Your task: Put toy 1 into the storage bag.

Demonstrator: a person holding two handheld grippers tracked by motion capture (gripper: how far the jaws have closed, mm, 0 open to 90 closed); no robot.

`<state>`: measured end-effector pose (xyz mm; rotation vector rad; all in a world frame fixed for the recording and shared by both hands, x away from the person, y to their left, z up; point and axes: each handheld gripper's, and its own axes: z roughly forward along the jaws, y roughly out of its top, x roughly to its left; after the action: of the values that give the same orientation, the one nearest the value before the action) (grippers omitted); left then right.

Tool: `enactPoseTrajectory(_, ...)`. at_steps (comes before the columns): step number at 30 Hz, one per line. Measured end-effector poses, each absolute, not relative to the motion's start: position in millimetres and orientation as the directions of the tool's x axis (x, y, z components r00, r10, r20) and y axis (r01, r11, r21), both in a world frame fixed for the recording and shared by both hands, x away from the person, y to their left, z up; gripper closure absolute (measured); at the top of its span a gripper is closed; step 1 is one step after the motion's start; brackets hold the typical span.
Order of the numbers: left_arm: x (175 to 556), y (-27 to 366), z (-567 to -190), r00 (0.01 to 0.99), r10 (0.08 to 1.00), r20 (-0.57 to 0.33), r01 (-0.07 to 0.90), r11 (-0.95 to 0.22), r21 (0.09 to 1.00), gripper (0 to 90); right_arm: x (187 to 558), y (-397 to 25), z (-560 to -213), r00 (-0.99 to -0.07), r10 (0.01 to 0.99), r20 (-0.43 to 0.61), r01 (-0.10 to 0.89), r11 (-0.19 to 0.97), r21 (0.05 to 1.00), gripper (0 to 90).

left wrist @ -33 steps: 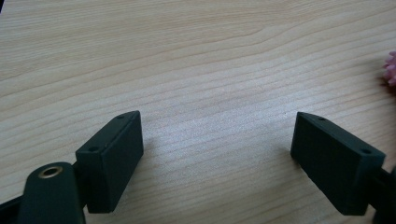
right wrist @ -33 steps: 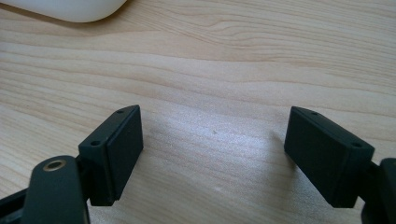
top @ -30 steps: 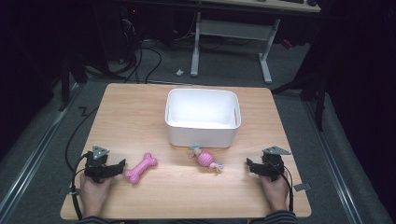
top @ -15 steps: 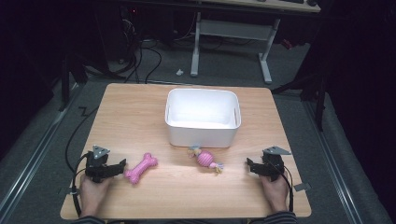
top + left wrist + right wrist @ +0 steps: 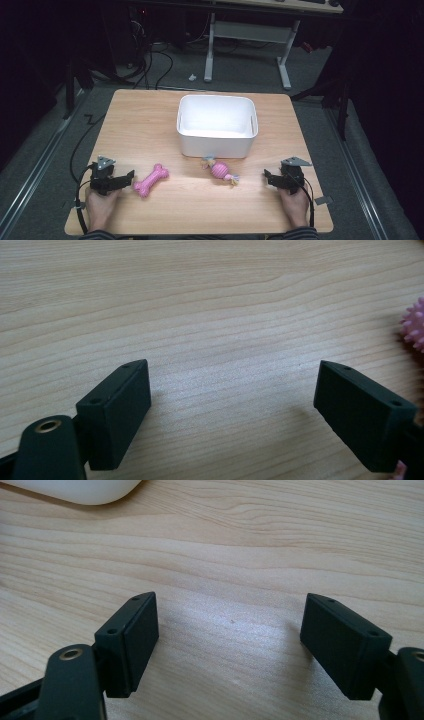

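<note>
Both grippers rested low on the surface (image 5: 150,115) near the person's edge with their jaws spread wide and nothing between them. Seen from the high view, the left gripper (image 5: 129,178) pointed toward the pink bone toy (image 5: 150,180), which lay just beside its tips, apart from them. The right gripper (image 5: 267,177) sat well apart from the pink ball toy (image 5: 219,170), whose knotted rope ends stuck out either side. Behind both toys stood the white bin (image 5: 217,144), seemingly empty.

Judging from this layout, the likeliest slip was on the left: the bone lay at a slant to the jaws, so a straight push forward could have nudged it away rather than bracketed it, and closing on its rounded knob instead of the narrow waist could have squeezed it out sideways. On the right, a grab at the ball's rope tail could have let the toy swing or drop short of the bin wall.

In the left gripper view, the bone was no more than a nubby pink sliver (image 5: 414,326) at the right edge, off the gripper's line. Its full shape and slant read clearly from the high view. A pale corner of the bin (image 5: 75,490) appeared at the top of the right gripper view, with bare wood ahead of the jaws.
</note>
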<state>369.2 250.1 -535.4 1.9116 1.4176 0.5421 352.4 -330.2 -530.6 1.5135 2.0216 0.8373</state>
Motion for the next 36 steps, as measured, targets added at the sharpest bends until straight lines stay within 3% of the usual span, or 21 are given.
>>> enactPoseTrajectory(21,345,253,-520,0.341,0.935,-0.101,0.609,-0.138,0.781,24.3,352,-330,-531,-0.274,0.962,-0.013,0.670,0.201,0.715,23.7)
enactPoseTrajectory(36,333,221,-498,0.456,0.888,-0.060,0.582,-0.247,0.775,24.0,352,-330,-531,-0.274,0.962,-0.013,0.669,0.201,0.715,23.9)
